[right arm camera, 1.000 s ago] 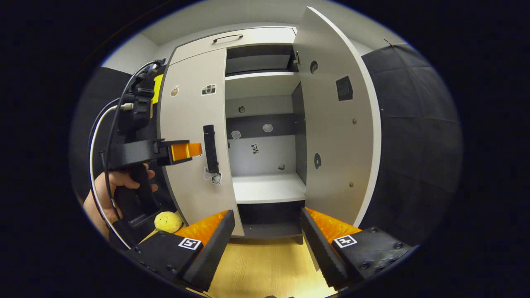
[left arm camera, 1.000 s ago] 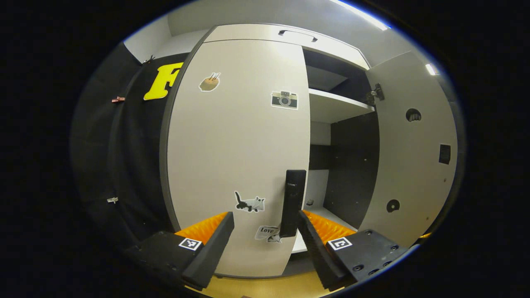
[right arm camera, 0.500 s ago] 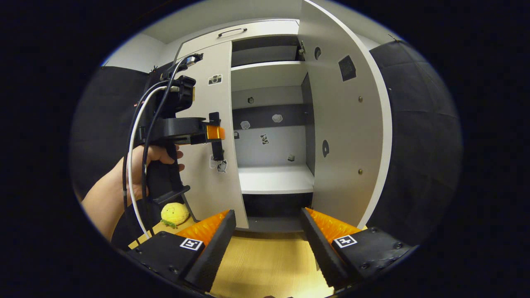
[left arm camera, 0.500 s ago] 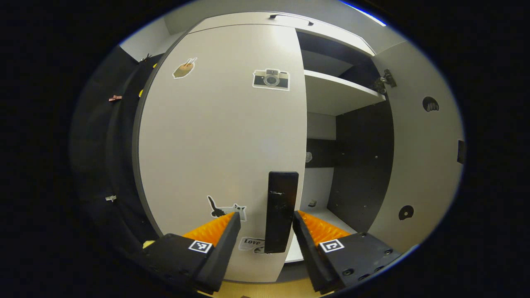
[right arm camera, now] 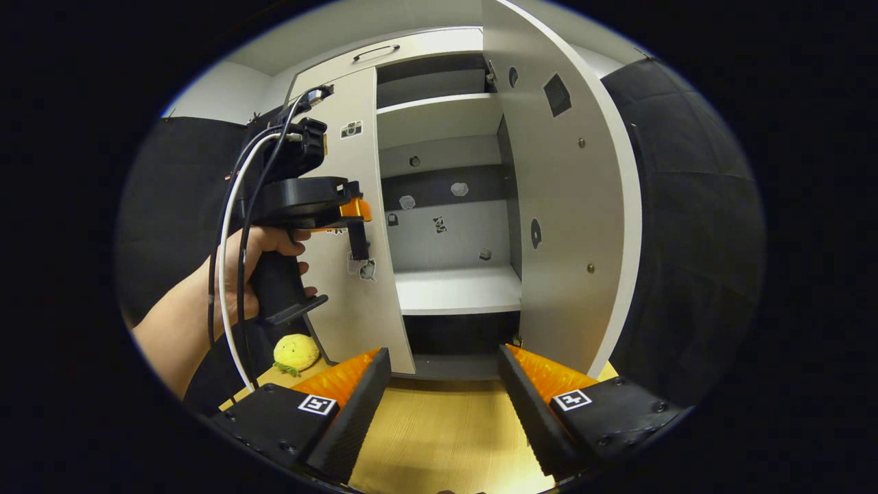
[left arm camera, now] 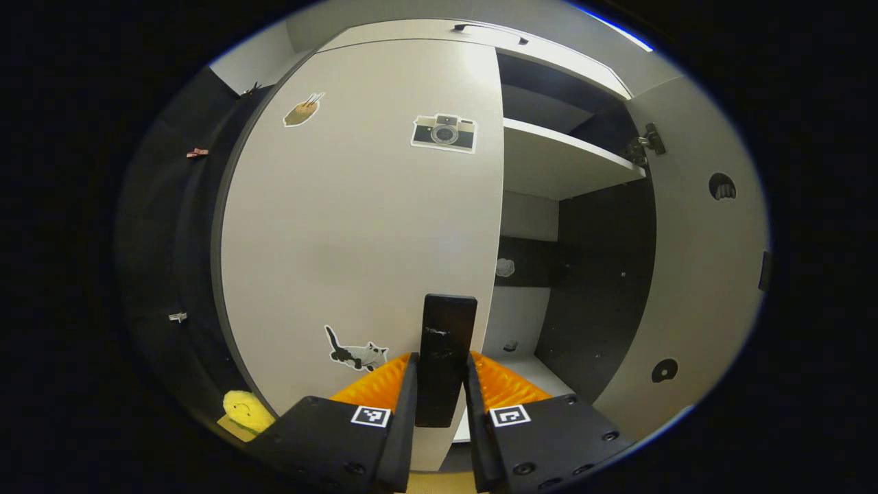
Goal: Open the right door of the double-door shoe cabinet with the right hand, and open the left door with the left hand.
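Observation:
The shoe cabinet's pale left door (left arm camera: pixel 357 219) carries stickers and a black upright handle (left arm camera: pixel 447 329). My left gripper (left arm camera: pixel 441 401) is shut on that handle, one finger pressing each side. The right door (left arm camera: pixel 699 274) is swung wide open, showing shelves inside. In the right gripper view a hand holds the left gripper (right arm camera: pixel 357 209) against the left door's handle (right arm camera: pixel 358 241). The left door (right arm camera: pixel 350 302) looks flat to the cabinet front. My right gripper (right arm camera: pixel 444 387) hangs open over the floor, short of the cabinet, beside the open right door (right arm camera: pixel 569 226) and touching nothing.
A yellow plush toy (right arm camera: pixel 296 352) lies on the wooden floor (right arm camera: pixel 439 439) at the foot of the left door; the same toy (left arm camera: pixel 245 409) also appears low on the left. A white shelf (right arm camera: pixel 456 291) sits inside the cabinet. Black cloth walls flank both sides.
My left gripper moved in and its fingers closed on the left door's handle. The right gripper stayed open, drifting slightly. The right door was open throughout.

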Available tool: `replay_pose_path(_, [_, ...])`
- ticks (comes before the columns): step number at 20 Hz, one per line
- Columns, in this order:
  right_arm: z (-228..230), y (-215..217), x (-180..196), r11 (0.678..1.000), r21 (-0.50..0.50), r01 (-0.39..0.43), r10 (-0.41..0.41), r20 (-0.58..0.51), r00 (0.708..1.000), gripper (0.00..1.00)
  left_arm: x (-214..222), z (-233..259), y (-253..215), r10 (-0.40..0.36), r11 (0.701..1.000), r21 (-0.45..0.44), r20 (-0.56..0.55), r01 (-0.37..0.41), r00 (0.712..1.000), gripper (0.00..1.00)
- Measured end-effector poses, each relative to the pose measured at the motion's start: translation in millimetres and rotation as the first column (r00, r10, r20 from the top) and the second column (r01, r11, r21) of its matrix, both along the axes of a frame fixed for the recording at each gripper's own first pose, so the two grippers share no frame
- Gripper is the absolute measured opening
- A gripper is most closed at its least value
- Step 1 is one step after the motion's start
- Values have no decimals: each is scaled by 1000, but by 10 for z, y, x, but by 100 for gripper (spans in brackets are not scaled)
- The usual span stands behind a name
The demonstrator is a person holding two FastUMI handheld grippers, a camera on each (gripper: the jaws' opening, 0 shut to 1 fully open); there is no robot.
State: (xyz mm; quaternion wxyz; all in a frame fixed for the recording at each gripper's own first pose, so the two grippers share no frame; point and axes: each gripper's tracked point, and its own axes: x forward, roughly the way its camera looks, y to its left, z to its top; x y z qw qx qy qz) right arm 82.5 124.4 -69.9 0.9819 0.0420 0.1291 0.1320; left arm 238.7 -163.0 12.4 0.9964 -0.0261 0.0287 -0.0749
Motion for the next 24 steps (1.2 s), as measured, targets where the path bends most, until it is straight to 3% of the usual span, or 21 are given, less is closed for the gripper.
replay_pose_path(6, [-71,-53,-40,1000,0,3,-3,-16,1000,99,-11,-52,11,-1,998,66,4,1,1000,31])
replay_pose_path(11, [-91,-73,-63,1000,10,17,-17,-32,999,99,-38,-60,17,-9,999,35,9,9,1000,18])
replay_pose_path(18, [-67,-115,-42,998,17,55,-54,-41,998,99,-163,-71,90,-45,999,-8,10,45,999,17])
replay_pose_path(24, [-70,160,-111,1000,6,22,-22,-45,999,99,-220,-68,201,-69,997,-35,17,69,997,16])
